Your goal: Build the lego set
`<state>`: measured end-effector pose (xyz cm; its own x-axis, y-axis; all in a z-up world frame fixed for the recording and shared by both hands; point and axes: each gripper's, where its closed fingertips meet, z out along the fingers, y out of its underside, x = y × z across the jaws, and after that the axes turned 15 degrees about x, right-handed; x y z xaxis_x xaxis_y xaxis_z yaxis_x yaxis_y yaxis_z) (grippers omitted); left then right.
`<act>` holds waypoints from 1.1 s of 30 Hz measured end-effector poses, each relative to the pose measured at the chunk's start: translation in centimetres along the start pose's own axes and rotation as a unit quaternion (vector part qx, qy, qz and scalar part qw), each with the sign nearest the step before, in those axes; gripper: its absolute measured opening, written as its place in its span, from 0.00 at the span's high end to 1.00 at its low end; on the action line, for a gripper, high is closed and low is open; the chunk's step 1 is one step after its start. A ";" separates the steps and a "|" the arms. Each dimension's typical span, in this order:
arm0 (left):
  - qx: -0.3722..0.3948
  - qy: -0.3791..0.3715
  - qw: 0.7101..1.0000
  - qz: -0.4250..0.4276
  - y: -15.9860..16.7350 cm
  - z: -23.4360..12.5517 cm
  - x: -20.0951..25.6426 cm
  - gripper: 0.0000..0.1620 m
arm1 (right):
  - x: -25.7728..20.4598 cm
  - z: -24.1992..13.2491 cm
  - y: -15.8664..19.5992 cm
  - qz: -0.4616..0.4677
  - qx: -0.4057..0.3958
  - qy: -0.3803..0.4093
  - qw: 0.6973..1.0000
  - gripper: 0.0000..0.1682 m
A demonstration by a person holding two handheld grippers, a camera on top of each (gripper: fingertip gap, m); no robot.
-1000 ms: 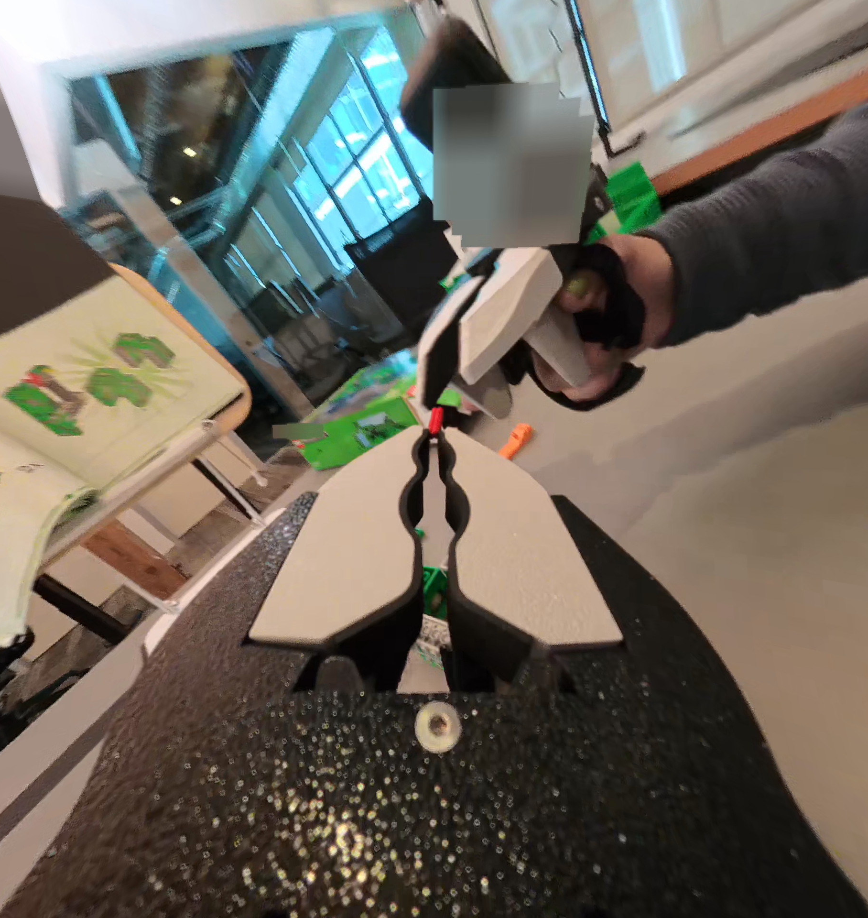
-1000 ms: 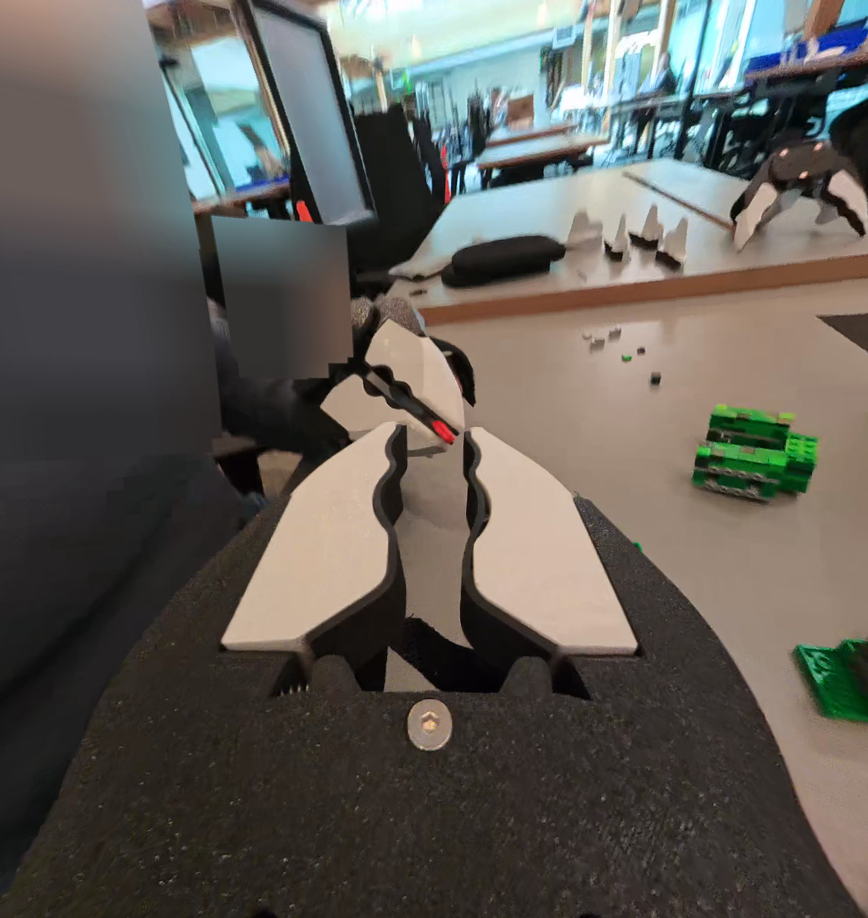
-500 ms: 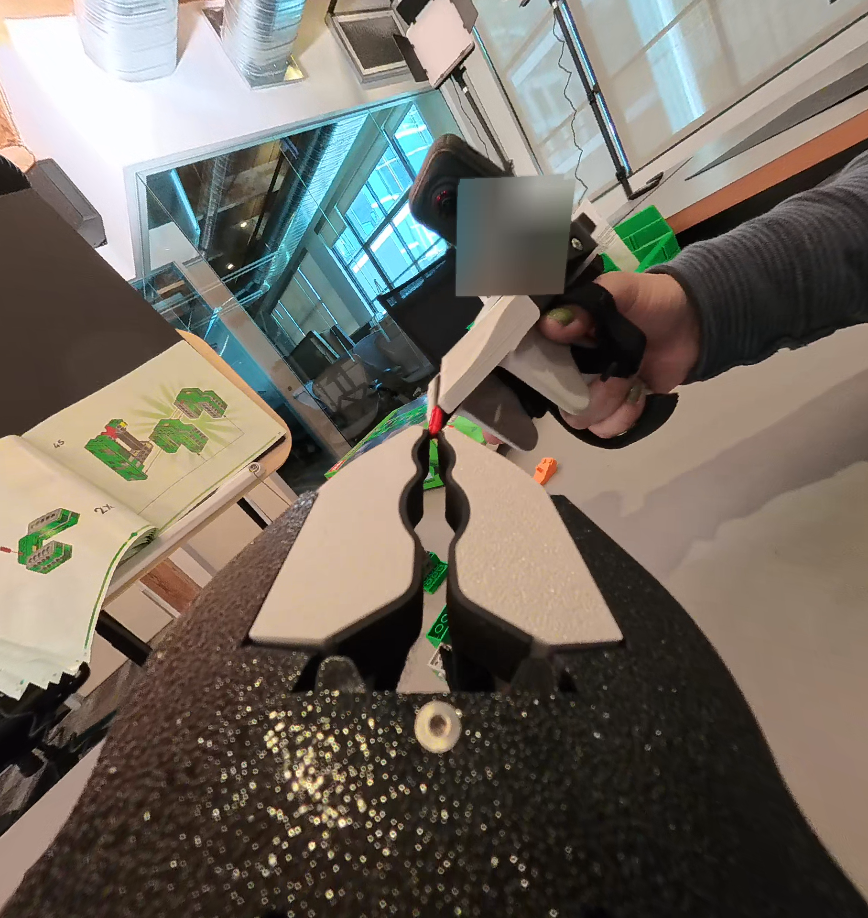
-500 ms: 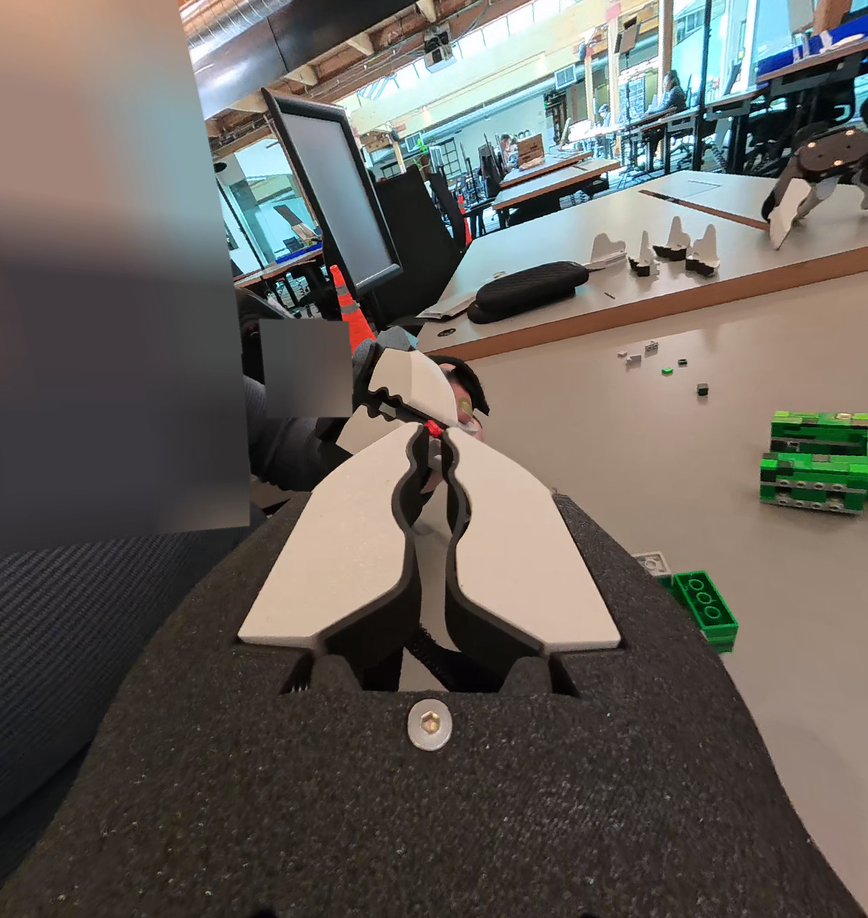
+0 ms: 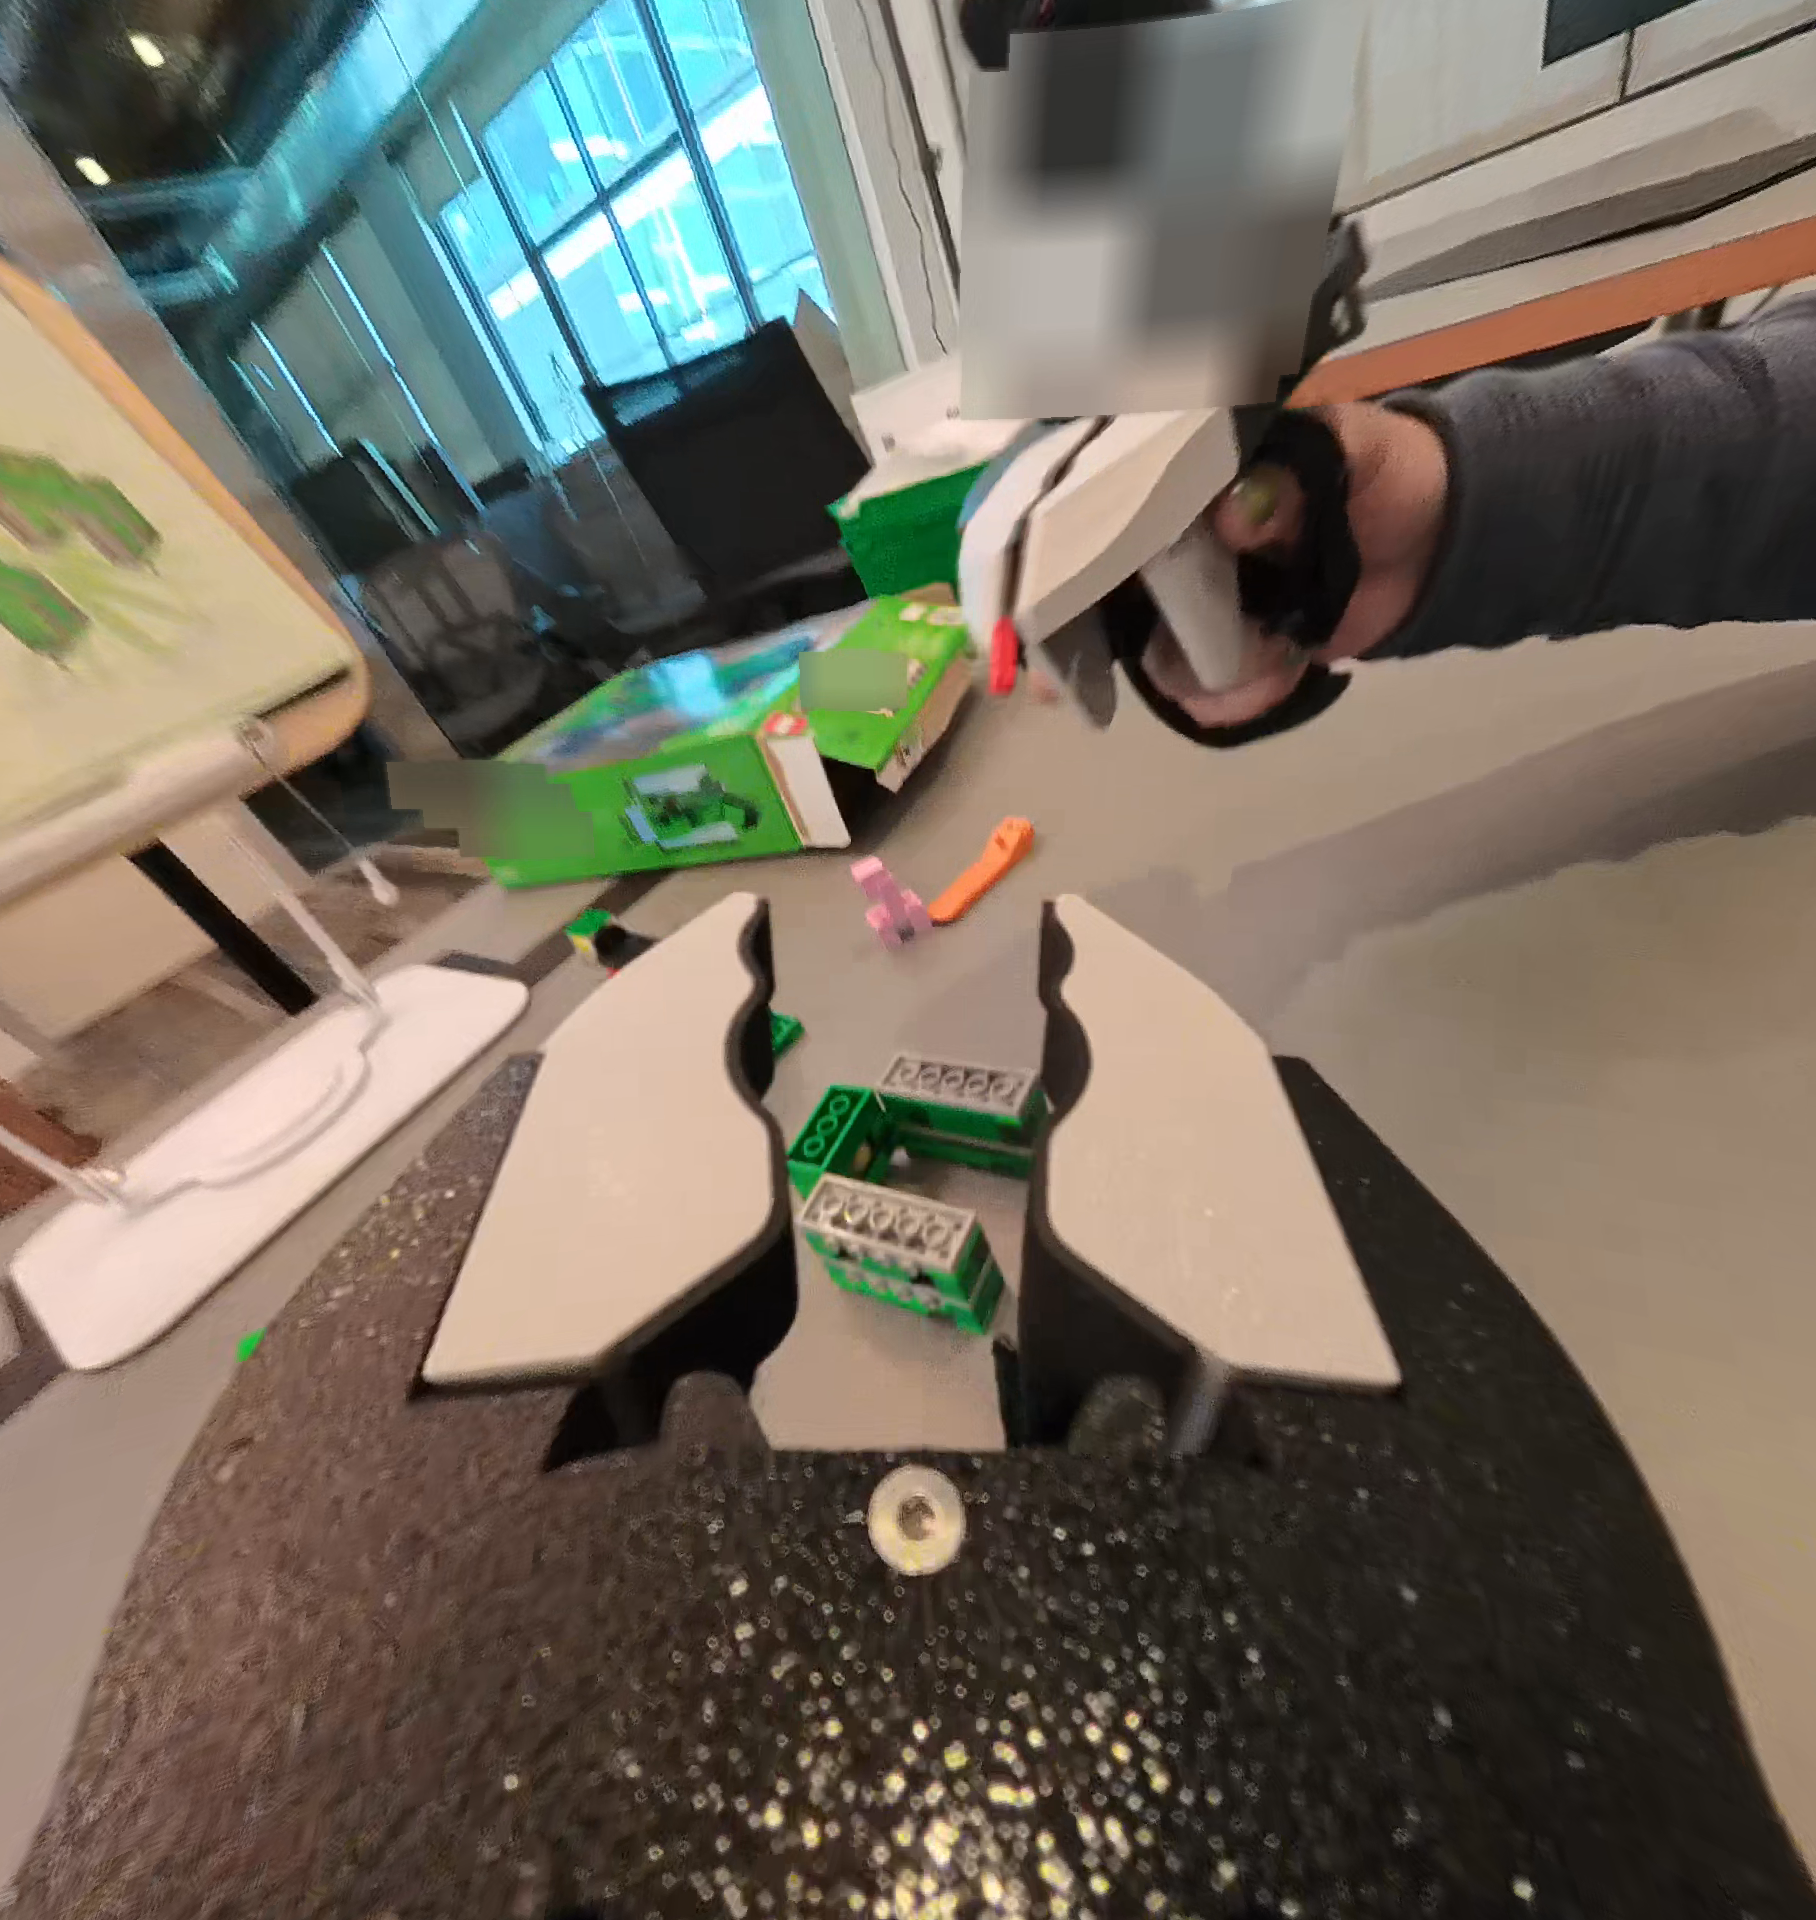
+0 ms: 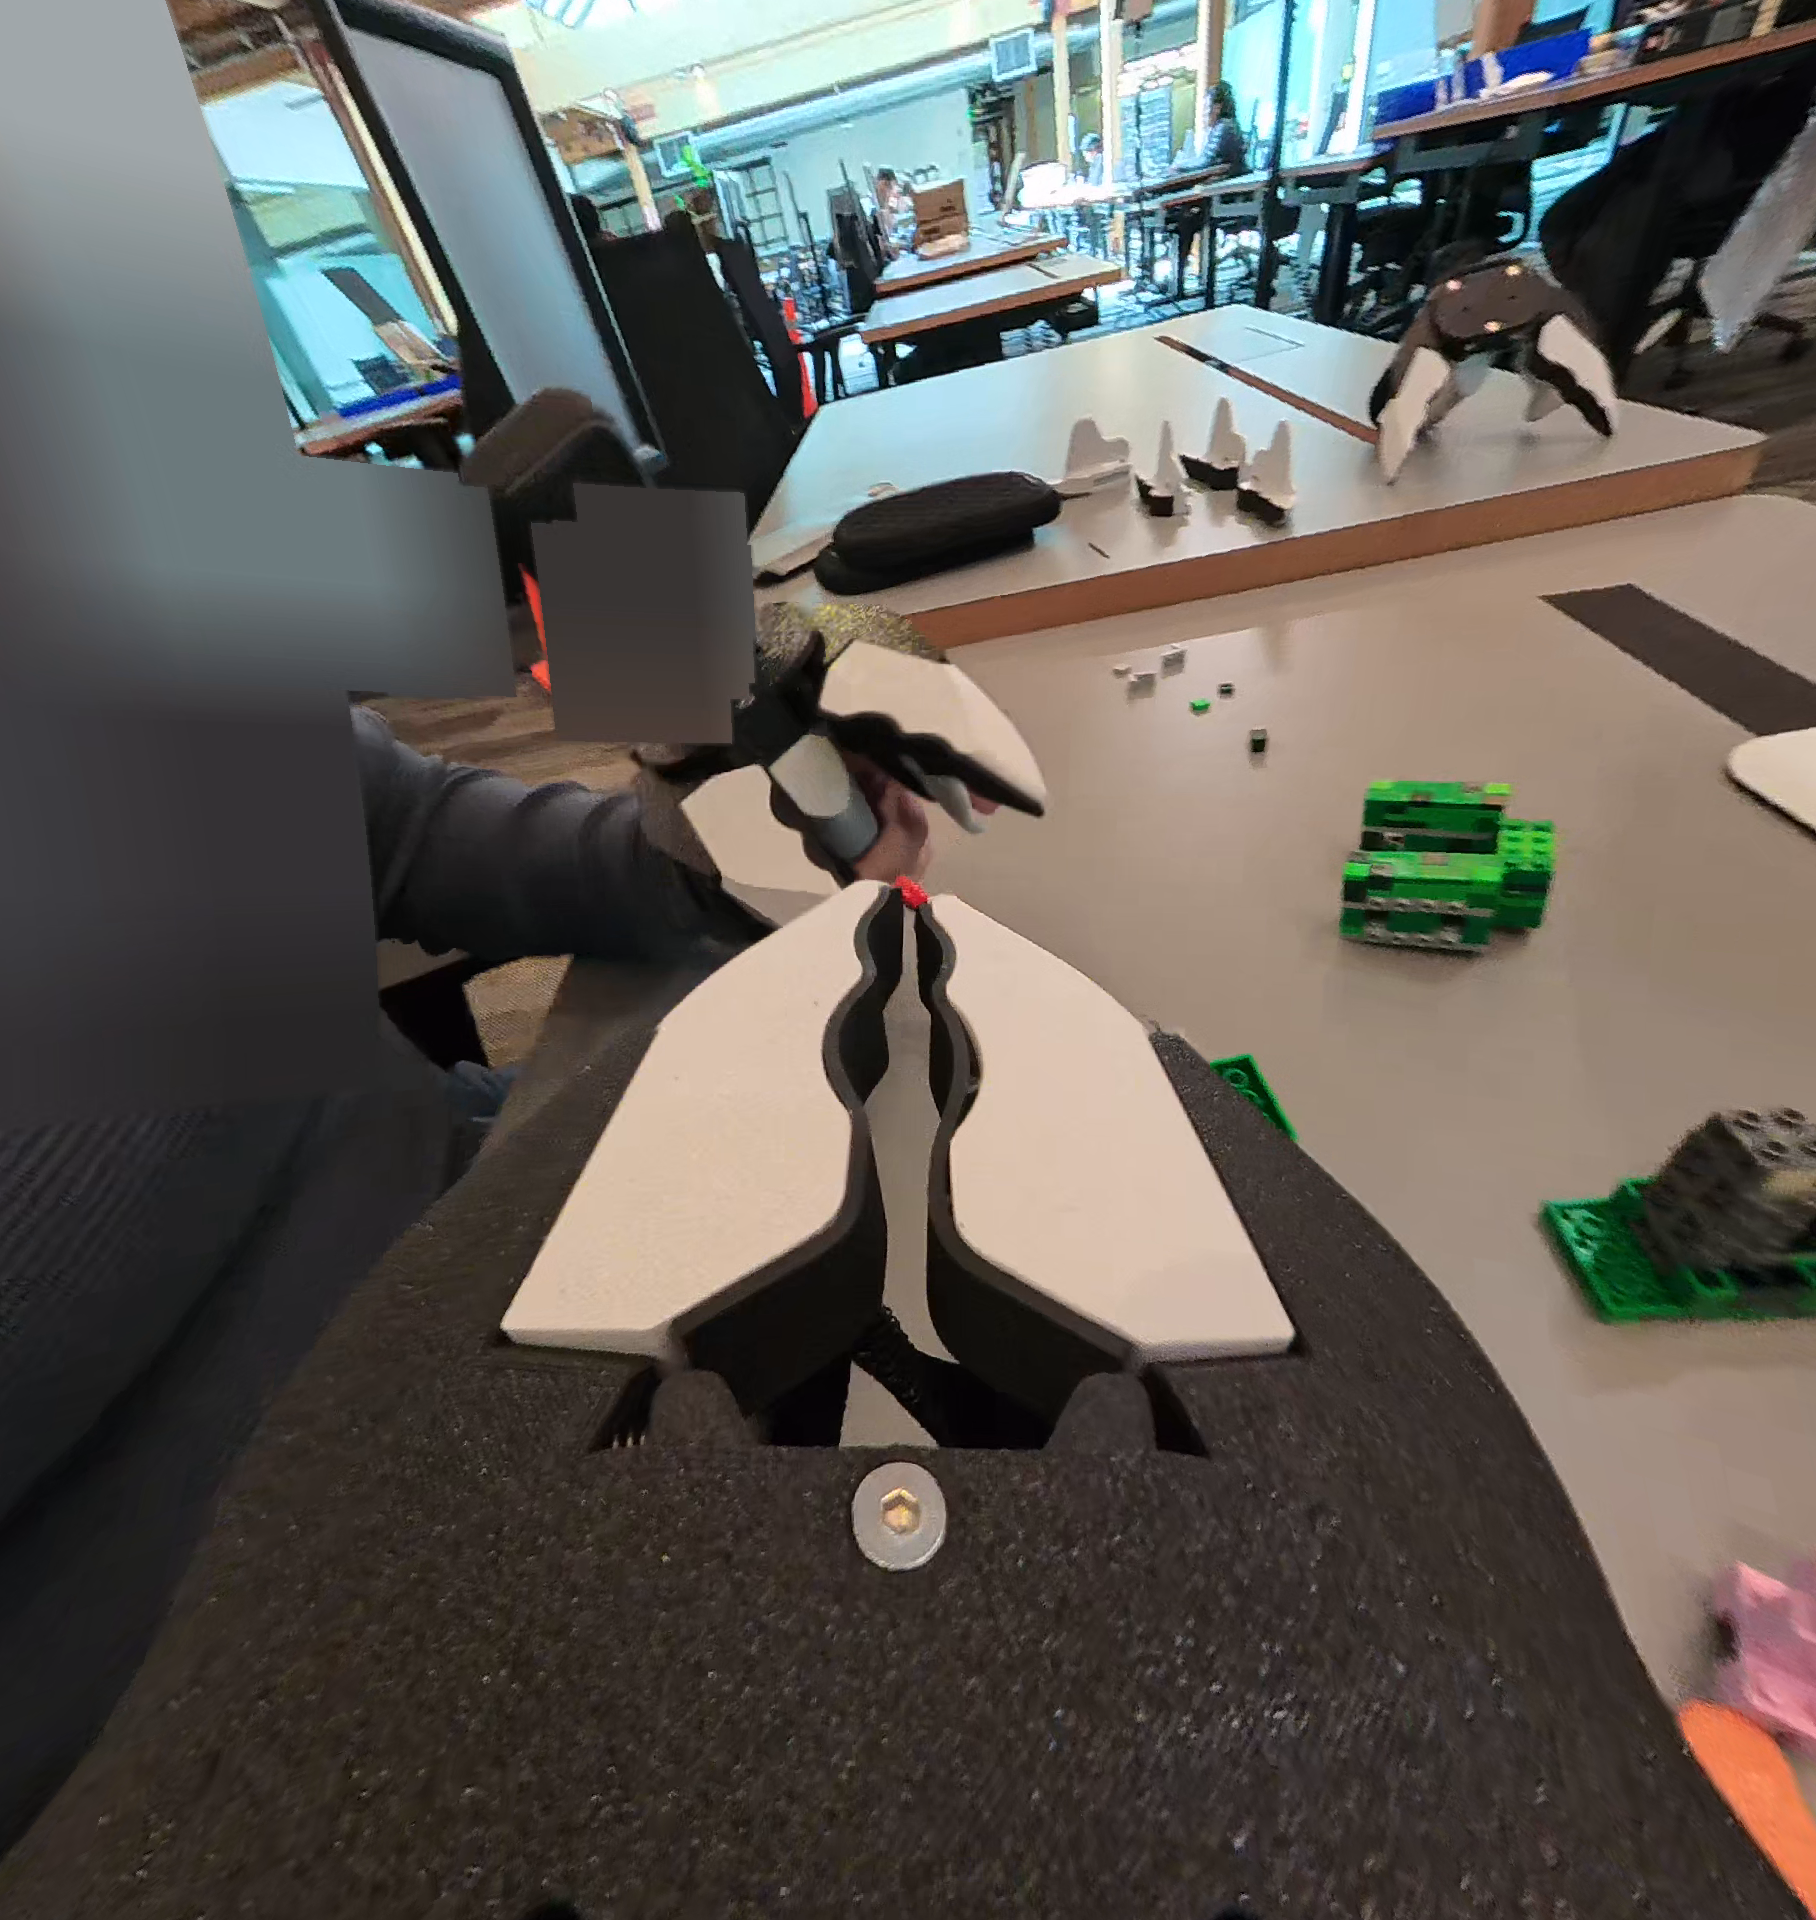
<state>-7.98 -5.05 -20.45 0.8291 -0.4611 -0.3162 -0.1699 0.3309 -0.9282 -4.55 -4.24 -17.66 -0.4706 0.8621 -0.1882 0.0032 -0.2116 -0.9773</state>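
My left gripper [image 5: 902,920] is open and empty, low over the grey table. A green and grey lego assembly [image 5: 914,1174] lies on the table between its fingers. One of its fingers [image 6: 935,727] shows farther off in the right wrist view. My right gripper [image 6: 909,904] is shut on a small red lego piece [image 6: 909,891] at its tips and holds it in the air. It also shows in the left wrist view [image 5: 1003,623], with the red piece [image 5: 1003,657] sticking down. A second green build [image 6: 1444,862] stands on the table to the right.
An open green lego box [image 5: 738,748], an orange brick separator [image 5: 982,857] and a pink piece [image 5: 888,904] lie beyond the left gripper. An instruction booklet [image 5: 104,623] rests on a clear stand at left. A green baseplate with a black block [image 6: 1714,1236] sits at right.
The red piece went from my left gripper to my right, which shut on it. The left gripper opened and dropped down over the green and grey assembly.
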 end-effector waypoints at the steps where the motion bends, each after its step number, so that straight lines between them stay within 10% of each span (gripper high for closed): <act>1: -0.005 0.012 1.000 -0.026 0.5 -0.1 -0.4 0.67 | 0.3 -0.3 0.0 -0.006 -0.007 0.007 1.000 0.99; 16: -0.176 0.137 0.968 -0.113 8.4 0.4 -1.5 0.43 | 5.6 0.2 2.2 -0.129 -0.179 0.076 0.972 0.99; 33: -0.219 0.135 0.961 -0.100 11.2 -0.4 -0.9 0.56 | 8.0 1.7 5.8 -0.148 -0.343 0.033 0.927 0.99</act>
<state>-10.83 -1.25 -30.60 0.7096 -0.6963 -0.1074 -0.2792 -0.1380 -0.9503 -9.82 0.63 -24.66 -0.4853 0.8668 0.1145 0.4530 0.3613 -0.8150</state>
